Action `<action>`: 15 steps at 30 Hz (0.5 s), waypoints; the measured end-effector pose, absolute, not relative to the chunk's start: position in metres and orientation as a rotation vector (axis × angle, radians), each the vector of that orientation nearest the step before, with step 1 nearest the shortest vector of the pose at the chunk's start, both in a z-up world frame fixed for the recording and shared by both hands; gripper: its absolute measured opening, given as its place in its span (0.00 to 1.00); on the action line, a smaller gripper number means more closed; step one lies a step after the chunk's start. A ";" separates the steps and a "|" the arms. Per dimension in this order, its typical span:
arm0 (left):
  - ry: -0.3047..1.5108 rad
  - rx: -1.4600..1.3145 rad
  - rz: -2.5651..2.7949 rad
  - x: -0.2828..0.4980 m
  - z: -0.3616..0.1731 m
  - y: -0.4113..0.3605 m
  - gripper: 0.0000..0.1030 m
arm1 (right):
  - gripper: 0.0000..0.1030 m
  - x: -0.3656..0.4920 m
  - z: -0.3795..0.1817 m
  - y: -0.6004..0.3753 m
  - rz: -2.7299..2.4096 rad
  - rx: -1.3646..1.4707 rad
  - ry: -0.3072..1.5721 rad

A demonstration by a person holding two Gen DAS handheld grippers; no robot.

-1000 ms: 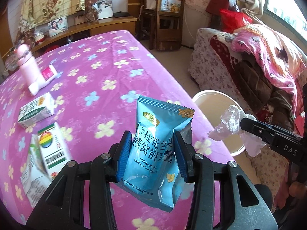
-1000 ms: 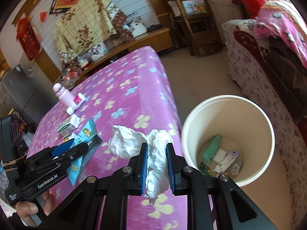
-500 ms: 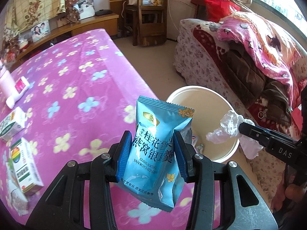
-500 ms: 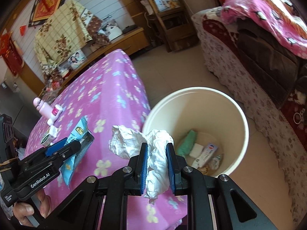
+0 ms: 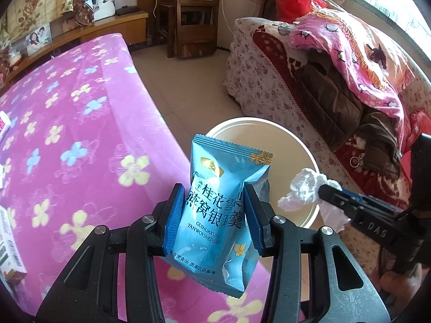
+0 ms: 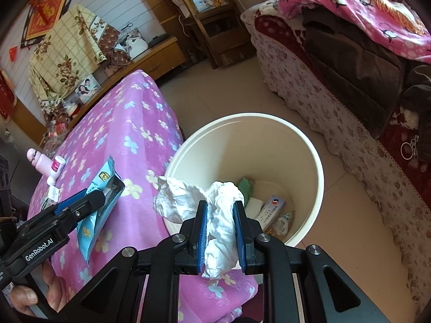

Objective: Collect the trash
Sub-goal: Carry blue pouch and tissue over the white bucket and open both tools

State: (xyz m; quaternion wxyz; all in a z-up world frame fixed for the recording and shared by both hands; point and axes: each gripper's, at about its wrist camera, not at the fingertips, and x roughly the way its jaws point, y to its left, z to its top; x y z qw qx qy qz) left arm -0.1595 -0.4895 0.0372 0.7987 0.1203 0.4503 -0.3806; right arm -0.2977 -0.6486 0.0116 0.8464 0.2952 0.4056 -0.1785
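Two tongs, both loaded: left tongs [image 5: 214, 212] clenched on a light-blue foil snack packet [image 5: 221, 210], right tongs [image 6: 221, 231] clamped on a crumpled white tissue wad [image 6: 215, 215]. Both above the round cream plastic bin [image 6: 309, 145], beside the pink flowered tabletop [image 5: 80, 134].

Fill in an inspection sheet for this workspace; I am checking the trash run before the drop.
Surface: table under a pink flowered cloth.
Job's things: blue snack packet; crumpled white tissue; cream bin on the floor beside the table, litter already inside.
Clutter: pink bottle and small cartons on the cloth.
Grippers: left gripper shut on the packet; right gripper shut on the tissue, near the bin's rim.
Cables: white cord by the wooden shelf.
Surroundings: sofa piled with blankets, tiled floor.
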 end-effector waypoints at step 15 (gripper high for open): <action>1.031 0.127 -0.843 -0.146 0.026 -0.498 0.54 | 0.49 -0.293 -0.003 -0.661 -0.427 0.632 0.865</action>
